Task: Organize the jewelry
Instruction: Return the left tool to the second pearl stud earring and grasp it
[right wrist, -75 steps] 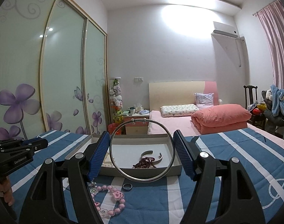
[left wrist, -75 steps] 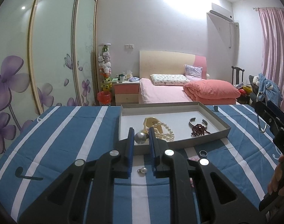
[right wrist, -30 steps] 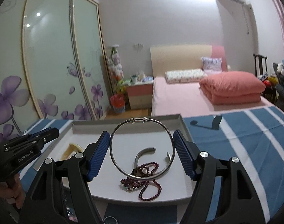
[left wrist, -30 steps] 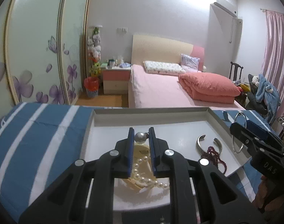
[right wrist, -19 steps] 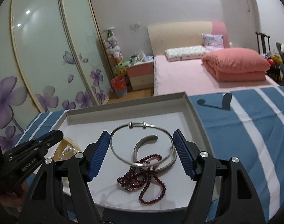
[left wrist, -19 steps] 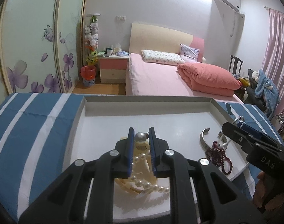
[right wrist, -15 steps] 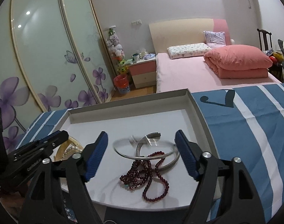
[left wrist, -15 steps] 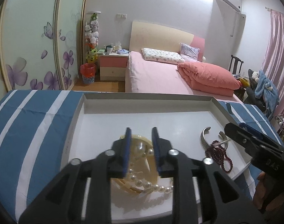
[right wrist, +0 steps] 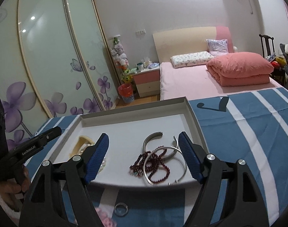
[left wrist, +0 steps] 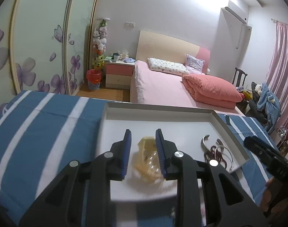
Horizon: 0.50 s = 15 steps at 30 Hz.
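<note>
Fingers of the left gripper [left wrist: 143, 151] stand apart with nothing between them, hanging over the near left part of the tray [left wrist: 159, 106]. Beneath and just past its blue pads lies a yellowish bangle [left wrist: 146, 145] with a pearl strand [left wrist: 153, 165] over it, both blurred in the left wrist view.

Right gripper [right wrist: 144, 157] is likewise spread wide and empty, held above the near right part of the same grey tray [right wrist: 193, 111]. Between its fingers, flat on the tray floor, rests a thin silver bangle [right wrist: 179, 176]; it overlaps a dark red bead bracelet [right wrist: 155, 167], and an open silver cuff [right wrist: 151, 139] lies just behind, touching the beads. In the right wrist view the yellowish bangle [right wrist: 83, 140] sits at the tray's left side, partly hidden by the left finger.

Tray stands on a bench covered with a blue and white striped cloth [right wrist: 248, 132]. On the cloth just before the tray's near wall lies a small silver ring [right wrist: 121, 209], with pink beads [right wrist: 106, 217] beside it, blurred. Beyond the bench is a pink bed [left wrist: 163, 89].
</note>
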Each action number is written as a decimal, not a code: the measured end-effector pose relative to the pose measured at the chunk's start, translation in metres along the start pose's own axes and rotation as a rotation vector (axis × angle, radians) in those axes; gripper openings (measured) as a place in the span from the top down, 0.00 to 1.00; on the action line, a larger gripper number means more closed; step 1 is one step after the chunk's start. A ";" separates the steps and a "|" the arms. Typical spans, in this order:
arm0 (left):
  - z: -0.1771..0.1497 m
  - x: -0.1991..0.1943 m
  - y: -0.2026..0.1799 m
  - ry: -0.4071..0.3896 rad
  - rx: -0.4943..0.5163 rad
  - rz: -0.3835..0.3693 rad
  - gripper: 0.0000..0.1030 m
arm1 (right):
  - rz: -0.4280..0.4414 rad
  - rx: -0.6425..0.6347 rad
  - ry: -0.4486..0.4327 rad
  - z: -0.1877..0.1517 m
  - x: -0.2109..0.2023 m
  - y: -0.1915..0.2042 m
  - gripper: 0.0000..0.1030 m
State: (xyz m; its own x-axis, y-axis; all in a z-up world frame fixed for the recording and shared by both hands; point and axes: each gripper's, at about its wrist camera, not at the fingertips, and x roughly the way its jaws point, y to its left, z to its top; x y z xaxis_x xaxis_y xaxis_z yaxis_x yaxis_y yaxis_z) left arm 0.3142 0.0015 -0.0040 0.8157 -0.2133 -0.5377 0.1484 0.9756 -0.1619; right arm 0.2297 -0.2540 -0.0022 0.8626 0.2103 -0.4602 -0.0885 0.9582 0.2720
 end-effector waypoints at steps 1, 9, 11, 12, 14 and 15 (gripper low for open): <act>-0.002 -0.006 0.002 -0.002 0.002 0.002 0.73 | 0.002 0.000 -0.007 -0.002 -0.007 0.001 0.26; -0.040 -0.056 0.015 0.047 0.038 0.004 0.73 | 0.011 0.009 -0.026 -0.025 -0.051 0.002 0.26; -0.054 -0.059 0.013 0.089 0.060 -0.006 0.73 | 0.012 0.015 -0.020 -0.032 -0.058 0.001 0.26; -0.059 -0.059 0.011 0.107 0.073 -0.009 0.73 | 0.013 0.016 -0.015 -0.035 -0.061 0.002 0.26; -0.071 -0.058 0.007 0.142 0.106 -0.009 0.73 | 0.014 0.018 -0.005 -0.041 -0.067 0.003 0.26; -0.075 -0.056 0.005 0.158 0.118 -0.006 0.73 | 0.015 0.018 -0.001 -0.042 -0.068 0.004 0.26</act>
State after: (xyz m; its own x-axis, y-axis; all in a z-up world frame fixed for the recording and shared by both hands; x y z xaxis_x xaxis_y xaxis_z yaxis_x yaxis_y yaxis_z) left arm 0.2276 0.0144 -0.0371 0.7178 -0.2156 -0.6620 0.2249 0.9717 -0.0726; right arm 0.1494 -0.2562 -0.0054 0.8617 0.2243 -0.4552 -0.0924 0.9514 0.2938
